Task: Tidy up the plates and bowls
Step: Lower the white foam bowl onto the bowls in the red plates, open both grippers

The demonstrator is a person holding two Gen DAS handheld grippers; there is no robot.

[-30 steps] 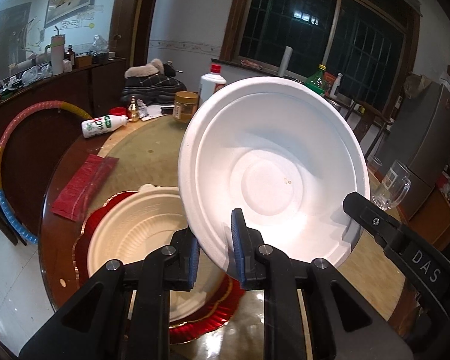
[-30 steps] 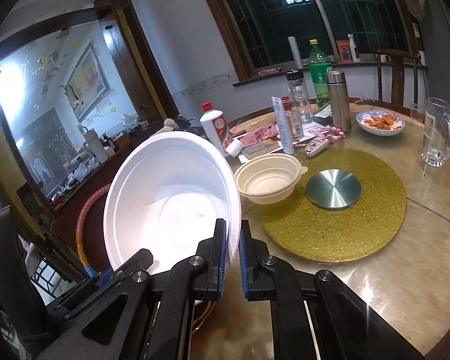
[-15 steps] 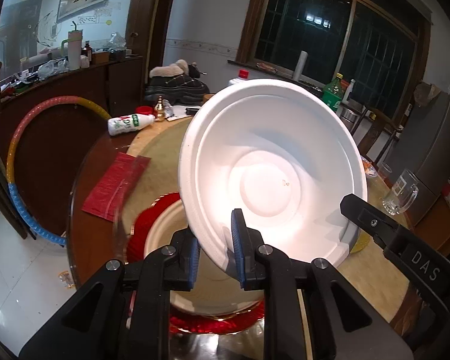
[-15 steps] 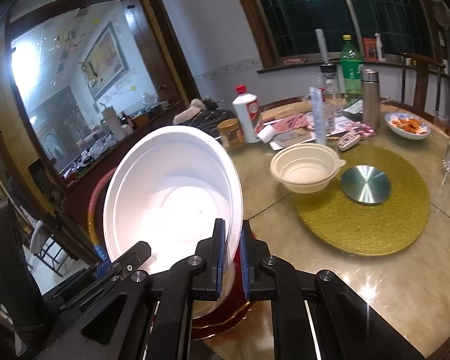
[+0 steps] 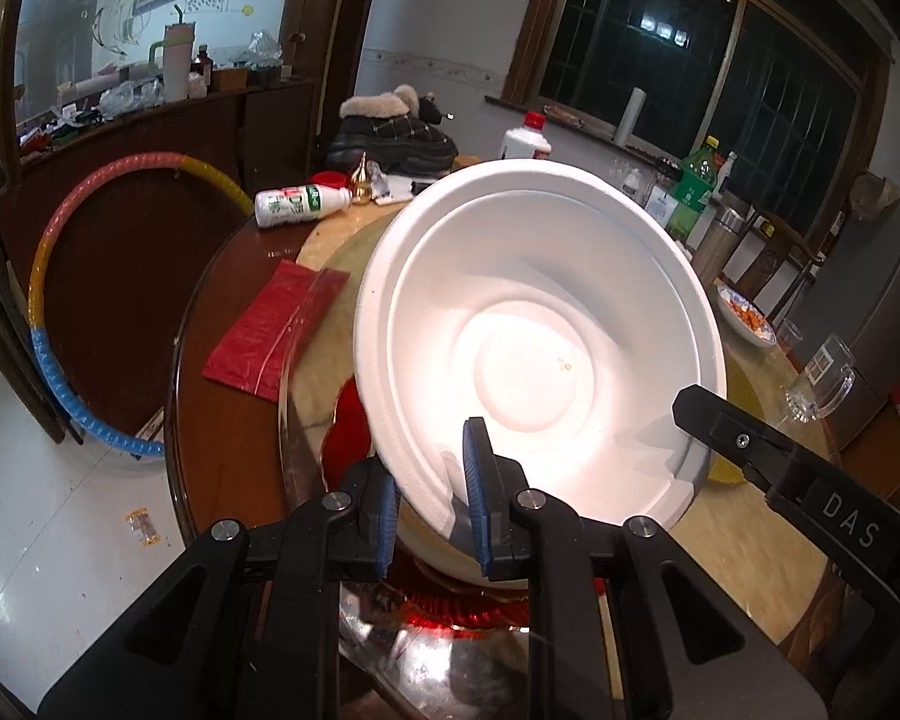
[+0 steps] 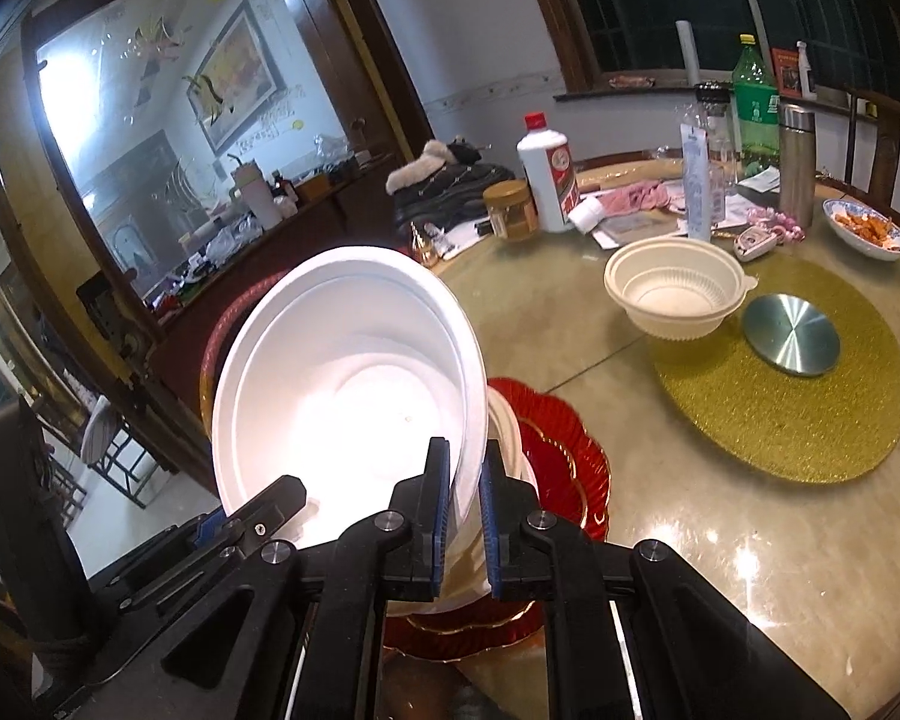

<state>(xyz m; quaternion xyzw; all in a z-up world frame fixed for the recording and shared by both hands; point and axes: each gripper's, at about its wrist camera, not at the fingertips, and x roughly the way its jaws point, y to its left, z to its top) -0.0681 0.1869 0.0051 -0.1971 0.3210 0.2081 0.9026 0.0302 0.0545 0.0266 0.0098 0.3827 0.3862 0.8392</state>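
Above the red plates point(image 6: 564, 450) and cream bowl point(image 6: 507, 438), both the left gripper point(image 5: 432, 504) and the right gripper point(image 6: 463, 504) are pinching the tilted white foam bowl point(image 5: 540, 336)'s rim; uneven squeezing risks cracking it.

"DAS" in white capitals — on black right gripper point(image 5: 834, 516) arm, left wrist view. Labels on white bottle point(image 6: 551, 177), green bottle point(image 6: 755, 102) and lying bottle point(image 5: 299, 205) — print too small to read.

Hula hoop point(image 5: 60, 300) leaning by cabinet; glass mug point(image 5: 822, 381), gold mat point(image 6: 810, 396), thermos point(image 6: 797, 162) on table.
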